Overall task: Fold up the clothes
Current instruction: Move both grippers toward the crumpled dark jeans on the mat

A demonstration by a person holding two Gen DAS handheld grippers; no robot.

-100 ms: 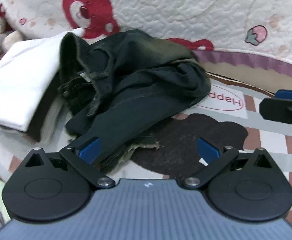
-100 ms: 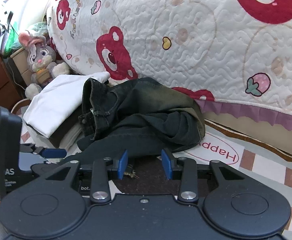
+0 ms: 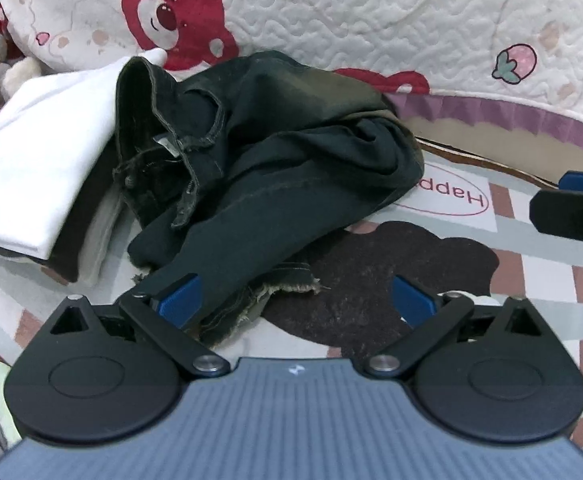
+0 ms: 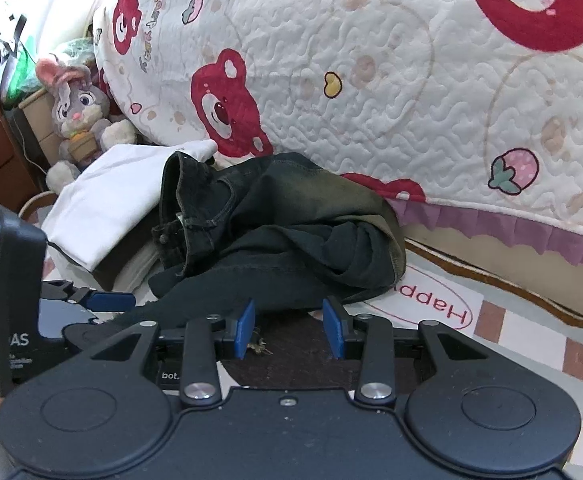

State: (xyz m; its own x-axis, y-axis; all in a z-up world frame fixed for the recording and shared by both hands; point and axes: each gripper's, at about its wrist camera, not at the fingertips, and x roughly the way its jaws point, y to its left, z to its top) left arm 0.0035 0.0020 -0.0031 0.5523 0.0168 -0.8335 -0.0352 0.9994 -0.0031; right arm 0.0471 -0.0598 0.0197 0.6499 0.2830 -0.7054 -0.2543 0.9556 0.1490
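Since the prior frame nothing shifts: left gripper wide apart, right gripper parted (neither gripping) — crumpled jeans ahead of both fingertips.

no visible change, perhaps right tongs marginally wider

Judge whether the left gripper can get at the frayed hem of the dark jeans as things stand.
Probably yes: the left gripper is open, and the frayed hem of the dark jeans lies just ahead between its fingers, nothing covering it.
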